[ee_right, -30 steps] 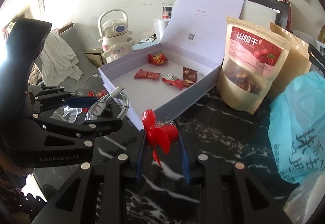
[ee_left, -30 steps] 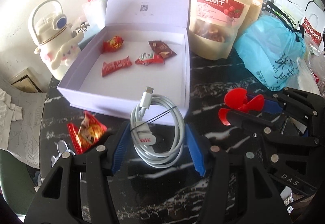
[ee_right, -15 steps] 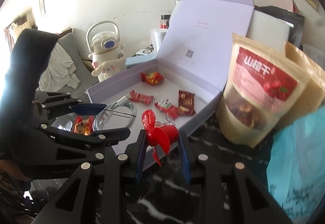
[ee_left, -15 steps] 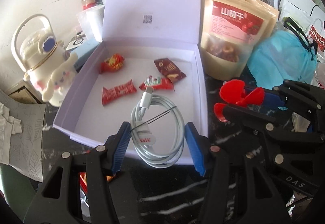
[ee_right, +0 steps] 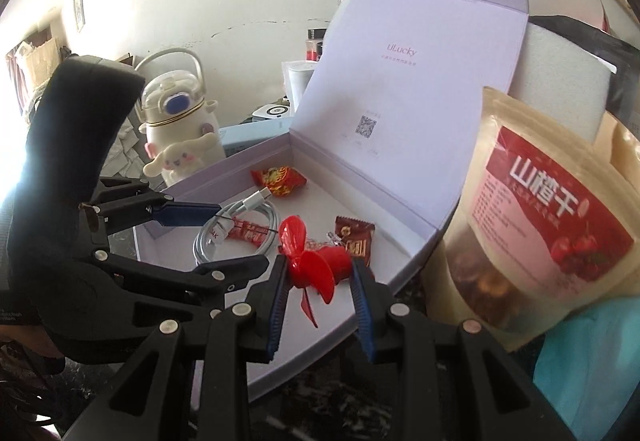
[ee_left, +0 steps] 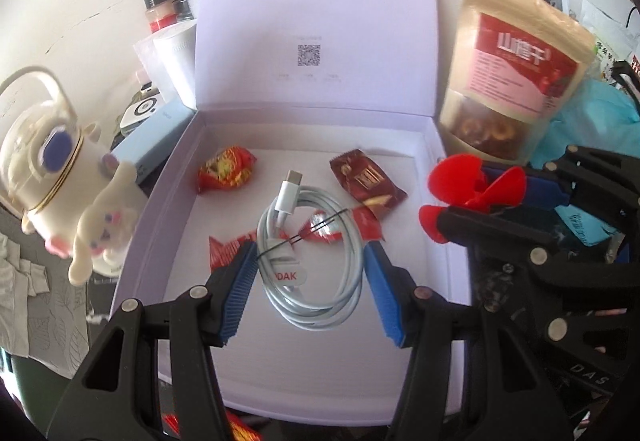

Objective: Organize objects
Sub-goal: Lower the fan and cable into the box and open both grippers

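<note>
Both hands are at the placing step: each carries one item over the open lavender gift box (ee_left: 438,145), ready to set it down inside. The left tongs (ee_left: 308,281) are closed on a coiled white USB-C charging cable (ee_left: 310,261), one coil, hanging over the middle of the box floor above the candies. The right tongs (ee_right: 320,281) pinch a small red fan (ee_right: 316,261), one only, poised over the box's 5 o'clock corner. Next, I judge, each should lower until its item rests on the floor of the box, then spread its jaws and lift clear, without snagging the cable loops. Inside lie four wrapped candies (ee_left: 226,175): three red, one dark brown. Outside, at 2 o'clock, stands one pouch of dried hawthorn (ee_left: 516,81); at 9 o'clock, one cartoon-dog water jug (ee_left: 52,161).
</note>
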`<state>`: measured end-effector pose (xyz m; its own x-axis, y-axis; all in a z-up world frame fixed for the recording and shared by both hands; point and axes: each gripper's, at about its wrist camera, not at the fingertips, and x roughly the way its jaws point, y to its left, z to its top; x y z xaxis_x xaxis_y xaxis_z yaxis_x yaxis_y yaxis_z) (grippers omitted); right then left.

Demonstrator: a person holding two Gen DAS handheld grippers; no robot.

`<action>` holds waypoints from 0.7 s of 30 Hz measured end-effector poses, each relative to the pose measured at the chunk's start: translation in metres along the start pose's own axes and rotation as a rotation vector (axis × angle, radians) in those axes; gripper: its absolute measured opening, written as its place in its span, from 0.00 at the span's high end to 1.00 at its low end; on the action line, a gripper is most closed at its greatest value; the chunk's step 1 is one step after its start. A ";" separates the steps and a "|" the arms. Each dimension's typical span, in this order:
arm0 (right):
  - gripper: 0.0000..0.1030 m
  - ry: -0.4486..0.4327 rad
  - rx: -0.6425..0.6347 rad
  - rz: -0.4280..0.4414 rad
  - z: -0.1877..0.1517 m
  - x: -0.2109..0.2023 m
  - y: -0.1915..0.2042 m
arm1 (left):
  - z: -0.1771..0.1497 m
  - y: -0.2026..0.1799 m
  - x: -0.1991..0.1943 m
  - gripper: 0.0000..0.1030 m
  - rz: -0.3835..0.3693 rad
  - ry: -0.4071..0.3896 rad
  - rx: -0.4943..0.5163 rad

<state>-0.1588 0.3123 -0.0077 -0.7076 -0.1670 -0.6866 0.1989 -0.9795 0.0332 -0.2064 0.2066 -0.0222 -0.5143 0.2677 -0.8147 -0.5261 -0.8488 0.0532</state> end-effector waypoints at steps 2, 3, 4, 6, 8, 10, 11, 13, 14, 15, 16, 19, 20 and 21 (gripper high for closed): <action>0.71 -0.001 -0.003 -0.003 0.005 0.005 -0.003 | 0.004 0.002 0.006 0.48 0.009 0.004 0.004; 0.71 -0.002 -0.004 -0.006 0.008 0.009 -0.004 | 0.006 0.004 0.009 0.48 0.012 0.006 0.005; 0.71 -0.002 -0.005 -0.009 0.011 0.012 -0.006 | 0.009 0.006 0.013 0.48 0.018 0.009 0.006; 0.71 0.001 -0.008 -0.015 0.016 0.019 -0.008 | 0.012 0.010 0.019 0.48 0.028 0.015 0.008; 0.71 0.003 -0.011 -0.019 0.020 0.024 -0.010 | 0.015 0.013 0.024 0.48 0.038 0.020 0.012; 0.71 0.005 -0.016 -0.022 0.023 0.030 -0.011 | 0.018 0.017 0.028 0.48 0.046 0.025 0.017; 0.71 0.009 -0.020 -0.023 0.025 0.034 -0.011 | 0.019 0.019 0.031 0.48 0.050 0.028 0.020; 0.71 0.014 -0.025 -0.026 0.026 0.038 -0.012 | 0.021 0.022 0.036 0.48 0.055 0.035 0.022; 0.71 0.016 -0.026 -0.026 0.026 0.041 -0.012 | 0.022 0.024 0.038 0.48 0.055 0.038 0.021; 0.71 0.021 -0.028 -0.027 0.028 0.045 -0.012 | 0.023 0.026 0.041 0.48 0.052 0.041 0.016; 0.71 0.026 -0.031 -0.028 0.028 0.049 -0.012 | 0.024 0.029 0.044 0.48 0.049 0.045 0.010; 0.71 0.042 -0.039 -0.043 0.030 0.059 -0.013 | 0.027 0.034 0.050 0.48 0.048 0.056 0.002; 0.71 0.049 -0.041 -0.044 0.030 0.063 -0.013 | 0.027 0.035 0.052 0.48 0.050 0.061 0.004; 0.71 0.056 -0.039 -0.044 0.029 0.066 -0.014 | 0.028 0.036 0.054 0.48 0.051 0.065 0.006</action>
<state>-0.2278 0.3115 -0.0320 -0.6772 -0.1165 -0.7265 0.1955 -0.9804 -0.0251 -0.2720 0.2029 -0.0481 -0.4958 0.1939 -0.8465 -0.5042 -0.8579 0.0988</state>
